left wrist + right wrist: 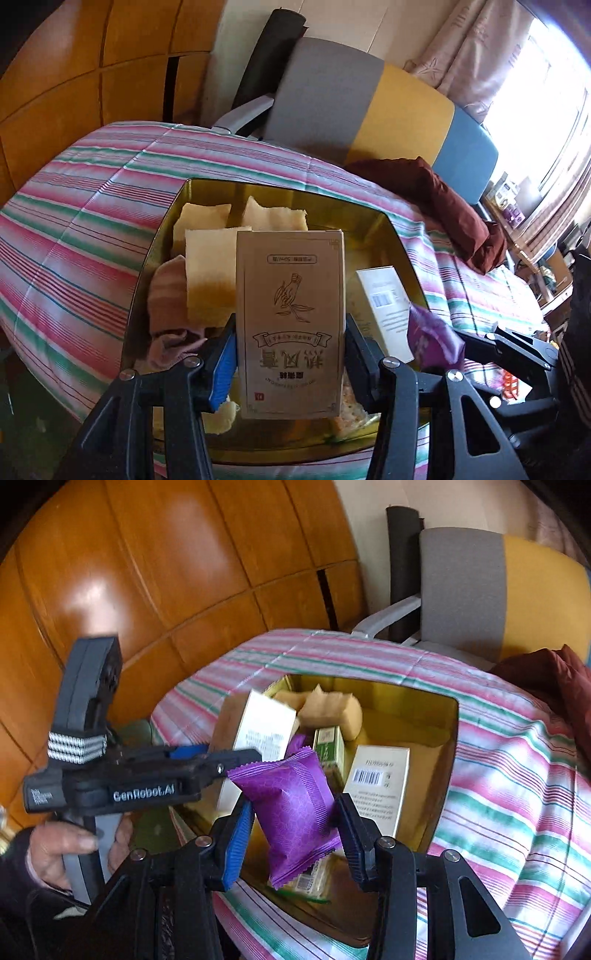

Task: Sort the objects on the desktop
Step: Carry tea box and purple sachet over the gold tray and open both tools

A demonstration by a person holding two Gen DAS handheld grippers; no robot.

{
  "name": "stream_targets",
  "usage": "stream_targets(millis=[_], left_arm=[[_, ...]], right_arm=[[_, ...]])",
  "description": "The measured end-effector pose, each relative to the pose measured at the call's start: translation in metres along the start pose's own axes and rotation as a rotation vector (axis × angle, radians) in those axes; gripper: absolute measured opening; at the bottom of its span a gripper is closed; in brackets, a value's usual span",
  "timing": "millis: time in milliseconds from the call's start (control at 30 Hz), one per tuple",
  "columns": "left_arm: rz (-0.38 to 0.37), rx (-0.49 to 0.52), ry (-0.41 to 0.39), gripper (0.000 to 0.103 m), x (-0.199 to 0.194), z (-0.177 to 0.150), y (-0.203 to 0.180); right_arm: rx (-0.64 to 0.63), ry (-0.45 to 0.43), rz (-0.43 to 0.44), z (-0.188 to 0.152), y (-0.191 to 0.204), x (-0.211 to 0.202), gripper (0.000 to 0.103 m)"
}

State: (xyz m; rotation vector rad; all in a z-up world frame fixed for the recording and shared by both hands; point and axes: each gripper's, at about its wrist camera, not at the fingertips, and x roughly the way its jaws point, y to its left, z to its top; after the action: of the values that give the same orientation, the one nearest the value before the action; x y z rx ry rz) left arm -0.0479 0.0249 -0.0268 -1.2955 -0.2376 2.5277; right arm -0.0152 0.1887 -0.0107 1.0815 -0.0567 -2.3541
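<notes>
Striped cloth (74,236) is covering the surface and serving as landmark. Maroon fabric (439,199) is lying bunched on its far right edge. Chair (332,99), in grey, yellow and blue panels, is standing just behind the cloth, with a black roll (266,55) leaning beside it. Wooden cabinet panels (147,572) are running behind the cloth on the left. Curtains (476,55) are hanging beyond it, far right.

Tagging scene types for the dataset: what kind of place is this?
Most likely a lived-in home room, not a lab. A striped cloth covers the table, wooden cabinet doors stand behind it, and patterned curtains hang at a sunlit window. A padded chair stands at the table.
</notes>
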Motion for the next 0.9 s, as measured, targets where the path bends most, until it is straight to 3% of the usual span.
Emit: stream_targets(millis=[300, 733, 900], left_arm=[[0.050, 0.054, -0.010, 0.052, 0.012, -0.002, -0.006], [0.129, 0.138, -0.027, 0.052, 0.022, -0.004, -0.016], [0.142, 0.148, -0.020, 0.052, 0.027, -0.004, -0.018]], right_arm=[[-0.023, 0.050, -0.040, -0.008, -0.005, 0.019, 0.046], [-0.013, 0.057, -0.113, -0.009, -0.018, 0.028, 0.045], [-0.022, 0.072, -0.101, -0.011, -0.016, 0.030, 0.045]])
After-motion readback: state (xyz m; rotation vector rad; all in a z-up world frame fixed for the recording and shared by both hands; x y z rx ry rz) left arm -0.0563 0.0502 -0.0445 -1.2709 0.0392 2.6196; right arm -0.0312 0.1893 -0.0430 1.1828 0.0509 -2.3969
